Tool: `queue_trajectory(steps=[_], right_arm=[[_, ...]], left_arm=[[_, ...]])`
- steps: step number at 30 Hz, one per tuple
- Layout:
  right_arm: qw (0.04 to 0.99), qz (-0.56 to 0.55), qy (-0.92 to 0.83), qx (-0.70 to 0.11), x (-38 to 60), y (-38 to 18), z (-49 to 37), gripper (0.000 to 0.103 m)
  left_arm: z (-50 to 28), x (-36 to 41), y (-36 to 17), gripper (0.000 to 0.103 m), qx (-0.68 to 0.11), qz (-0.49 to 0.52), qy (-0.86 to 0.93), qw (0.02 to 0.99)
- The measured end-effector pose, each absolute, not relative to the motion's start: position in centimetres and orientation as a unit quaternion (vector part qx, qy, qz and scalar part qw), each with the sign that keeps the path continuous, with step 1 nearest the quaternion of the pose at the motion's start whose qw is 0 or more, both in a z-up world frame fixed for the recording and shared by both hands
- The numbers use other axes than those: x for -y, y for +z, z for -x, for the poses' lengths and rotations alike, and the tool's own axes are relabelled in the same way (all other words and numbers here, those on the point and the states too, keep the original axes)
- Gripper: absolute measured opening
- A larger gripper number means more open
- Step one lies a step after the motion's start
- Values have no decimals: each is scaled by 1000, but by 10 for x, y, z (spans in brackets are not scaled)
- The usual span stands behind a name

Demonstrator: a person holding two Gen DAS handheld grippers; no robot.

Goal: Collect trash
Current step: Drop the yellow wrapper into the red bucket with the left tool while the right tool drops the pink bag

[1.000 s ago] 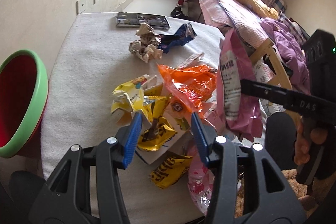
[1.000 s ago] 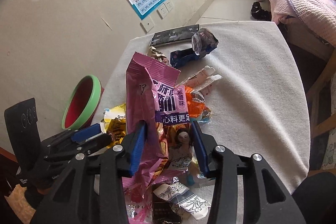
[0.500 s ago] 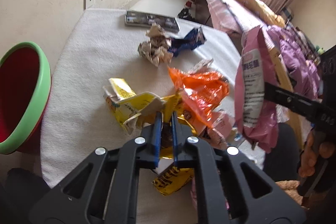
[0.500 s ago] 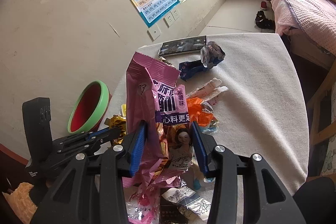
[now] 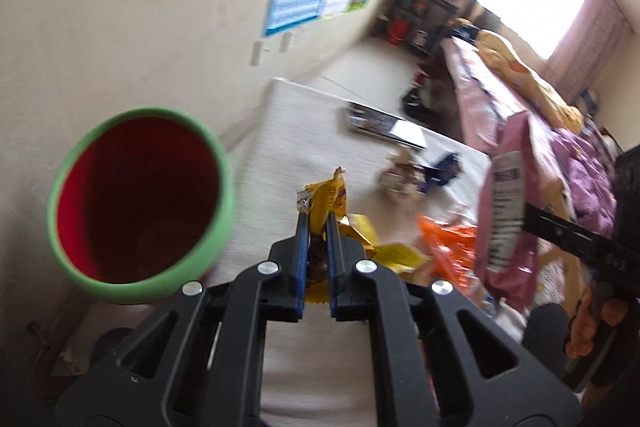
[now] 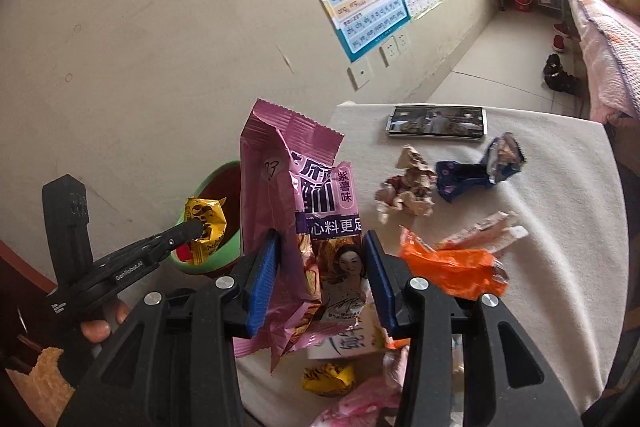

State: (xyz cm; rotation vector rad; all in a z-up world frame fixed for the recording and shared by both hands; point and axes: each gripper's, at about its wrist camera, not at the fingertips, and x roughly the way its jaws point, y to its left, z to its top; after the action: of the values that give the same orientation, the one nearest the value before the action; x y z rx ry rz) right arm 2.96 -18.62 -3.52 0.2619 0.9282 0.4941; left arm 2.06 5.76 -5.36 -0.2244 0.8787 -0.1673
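The white cloth-covered table (image 6: 560, 227) carries the litter pile near its front edge. The green-rimmed red plastic bin (image 5: 140, 203) sits off its left edge. The right gripper (image 6: 322, 279), jaws part open, holds a large pink foil snack bag (image 6: 280, 195). The left gripper (image 5: 318, 227), clamped on a small yellow crinkled wrapper (image 5: 326, 199), should clear the bin's rim before releasing.
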Motion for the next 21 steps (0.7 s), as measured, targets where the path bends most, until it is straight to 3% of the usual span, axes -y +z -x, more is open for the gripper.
queue_trajectory(steps=[15,17,18,19,21], right_arm=[[797,-94,339,-491,-14,-77,-126,43],[794,-94,342,-494,-28,-84,-134,49],[794,-93,341,-495,-34,-87,-137,50],[794,-94,340,-495,-39,-88,-138,51],[793,-96,339,-496,-42,-91,-140,53]], left_arm=[[-37,-186,-94,8,-452,133,106,876],[-38,-193,-97,9,-452,141,116,873],[-37,-195,-100,18,-452,146,120,872],[-35,-198,-101,37,-451,149,123,871],[-29,-202,-103,48,-443,151,132,874]])
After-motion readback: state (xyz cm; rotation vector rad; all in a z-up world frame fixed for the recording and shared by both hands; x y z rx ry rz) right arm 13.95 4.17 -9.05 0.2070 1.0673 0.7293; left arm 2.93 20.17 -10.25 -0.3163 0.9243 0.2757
